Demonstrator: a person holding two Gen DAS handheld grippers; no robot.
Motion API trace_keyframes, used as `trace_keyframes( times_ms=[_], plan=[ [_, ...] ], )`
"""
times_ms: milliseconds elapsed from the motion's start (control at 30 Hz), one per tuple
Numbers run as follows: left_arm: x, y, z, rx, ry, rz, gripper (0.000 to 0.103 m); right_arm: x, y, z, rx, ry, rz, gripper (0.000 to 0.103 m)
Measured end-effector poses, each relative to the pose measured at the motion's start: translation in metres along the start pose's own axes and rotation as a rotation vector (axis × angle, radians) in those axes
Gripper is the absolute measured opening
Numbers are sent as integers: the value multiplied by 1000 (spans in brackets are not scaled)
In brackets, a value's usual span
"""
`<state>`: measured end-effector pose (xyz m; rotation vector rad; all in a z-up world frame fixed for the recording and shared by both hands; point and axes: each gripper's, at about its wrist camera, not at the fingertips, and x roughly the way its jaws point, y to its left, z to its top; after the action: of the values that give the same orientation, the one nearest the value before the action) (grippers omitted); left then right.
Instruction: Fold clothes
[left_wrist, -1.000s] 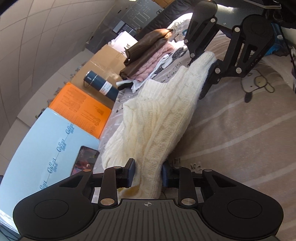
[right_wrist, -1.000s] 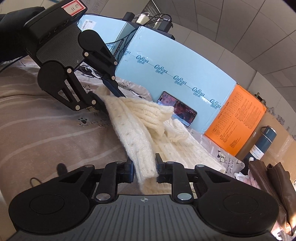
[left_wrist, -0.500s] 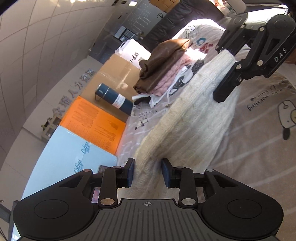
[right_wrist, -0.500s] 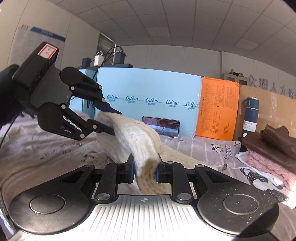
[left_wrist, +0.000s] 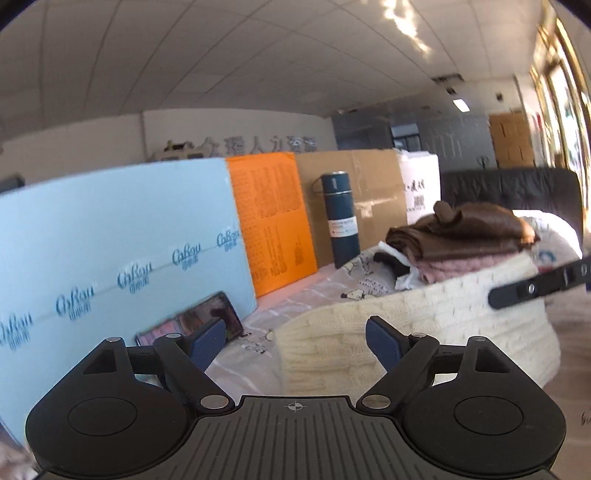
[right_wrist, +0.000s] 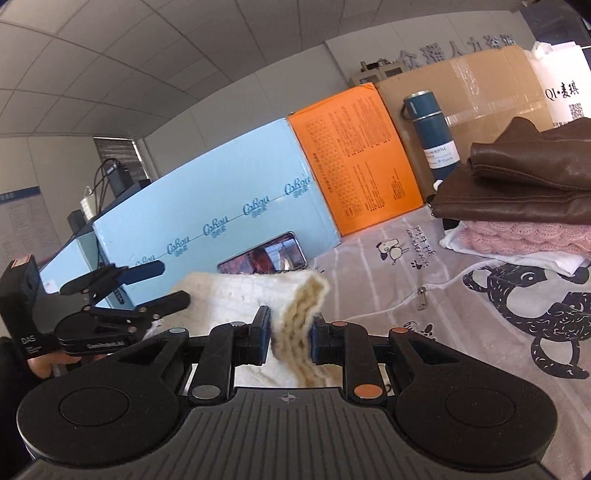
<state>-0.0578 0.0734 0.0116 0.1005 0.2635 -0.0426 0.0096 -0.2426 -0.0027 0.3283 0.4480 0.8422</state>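
Note:
A cream knit sweater (left_wrist: 424, 317) lies folded on the patterned bed sheet (right_wrist: 461, 295). My left gripper (left_wrist: 295, 339) is open and empty, just in front of the sweater's near end; it also shows at the left of the right wrist view (right_wrist: 170, 284), jaws apart beside the sweater. My right gripper (right_wrist: 290, 336) is shut on the sweater's thick folded edge (right_wrist: 299, 314). One right finger (left_wrist: 535, 288) shows as a black bar against the sweater's far end in the left wrist view.
A stack of folded clothes, brown leather (right_wrist: 524, 177) over pink knit (right_wrist: 517, 236), lies at the right. A teal flask (right_wrist: 432, 136), orange board (right_wrist: 354, 158), blue foam board (right_wrist: 207, 218) and leaning phone (right_wrist: 266, 254) line the back edge. A zipper pull (right_wrist: 419, 299) lies on the sheet.
My left gripper has opened and let go of the sweater. Both grippers have come down low over the bed, and the sweater now lies folded over on the sheet.

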Motion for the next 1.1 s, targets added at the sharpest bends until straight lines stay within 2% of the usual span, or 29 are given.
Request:
trace_keyframes(
  times_ms=[133,200,233,333,433,500,633,700,833,900,1000,1100],
  plan=[
    [23,20,-16,-186,82,54,87,20,-16,3,56,15,-45,21],
    [35,27,-23,-269,123,91,93,27,-21,2,69,31,-71,22],
    [40,26,-25,-280,144,108,93,28,-23,2,77,33,-81,22],
    [51,13,-28,-210,179,169,94,31,-29,1,105,38,-110,31],
    [61,9,-26,-193,211,214,97,33,-35,0,132,43,-139,45],
    [67,12,-27,-224,239,213,99,35,-38,-1,150,46,-158,60],
    [61,21,-28,-288,212,190,100,39,-46,-3,187,52,-197,73],
    [52,26,-27,-365,189,168,100,34,-50,-3,211,38,-196,81],
    [33,40,-24,-587,168,80,100,26,-66,-2,327,22,-132,85],
    [27,42,-25,-674,182,62,100,26,-72,-1,369,27,-105,87],
    [19,40,-31,-762,219,70,100,25,-69,-1,354,37,-72,94],
    [13,38,-39,-817,230,63,100,17,-64,-1,350,54,-62,95]
  ],
)
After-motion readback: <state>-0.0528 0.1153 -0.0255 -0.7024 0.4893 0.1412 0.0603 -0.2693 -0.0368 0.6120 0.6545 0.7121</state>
